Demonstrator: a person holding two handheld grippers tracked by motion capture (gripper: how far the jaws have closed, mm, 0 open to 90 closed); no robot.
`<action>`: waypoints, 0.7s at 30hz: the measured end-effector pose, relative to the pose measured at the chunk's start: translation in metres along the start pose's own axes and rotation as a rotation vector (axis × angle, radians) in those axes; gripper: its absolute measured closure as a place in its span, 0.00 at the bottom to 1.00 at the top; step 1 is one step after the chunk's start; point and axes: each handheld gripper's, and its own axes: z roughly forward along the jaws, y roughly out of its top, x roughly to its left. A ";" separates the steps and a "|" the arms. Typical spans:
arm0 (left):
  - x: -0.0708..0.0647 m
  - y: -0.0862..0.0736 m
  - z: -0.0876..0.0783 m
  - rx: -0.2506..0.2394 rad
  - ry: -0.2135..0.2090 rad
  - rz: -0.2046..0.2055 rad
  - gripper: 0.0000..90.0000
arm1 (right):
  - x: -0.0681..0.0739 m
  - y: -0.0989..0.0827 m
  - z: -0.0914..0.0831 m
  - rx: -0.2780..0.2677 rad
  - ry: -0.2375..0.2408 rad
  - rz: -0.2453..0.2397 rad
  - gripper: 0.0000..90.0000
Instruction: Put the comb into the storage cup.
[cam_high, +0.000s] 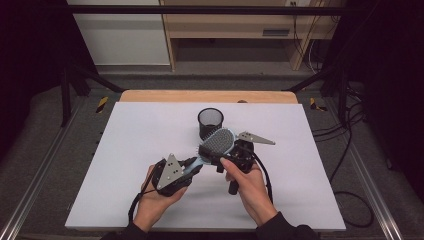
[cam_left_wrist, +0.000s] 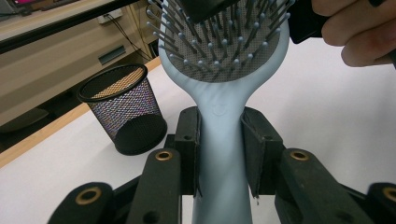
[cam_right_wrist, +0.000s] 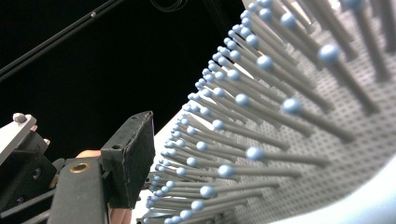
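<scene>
Left gripper view: left tool (cam_left_wrist: 219, 154) clamps the hairbrush (cam_left_wrist: 222, 140) handle.

Pale blue hairbrush (cam_left_wrist: 222, 140): smooth matt plastic handle, grey woven-looking cushion, thin bristles with small glossy ball tips. Pen cup (cam_left_wrist: 123, 109): black wire mesh, fine and see-through, with a smooth solid rim and base. Left hand-held gripper (cam_left_wrist: 220, 154): matt black plastic, brass-coloured rivets. Tabletop (cam_high: 150, 150): matt white sheet, smooth, over a light wood edge at the far side.

Black grippers (cam_high: 197, 162); grey three-cornered plates; dark sleeves (cam_high: 287, 229).
</scene>
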 end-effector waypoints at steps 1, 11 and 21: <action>0.000 0.000 0.000 0.000 0.000 0.000 0.77 | 0.000 0.000 0.000 0.001 -0.001 0.001 0.33; 0.000 -0.001 0.001 -0.003 -0.001 -0.005 0.77 | -0.001 0.001 0.000 0.001 -0.010 0.010 0.36; -0.001 -0.001 0.001 -0.011 0.001 -0.005 0.77 | 0.000 0.002 -0.002 -0.004 0.008 0.018 0.40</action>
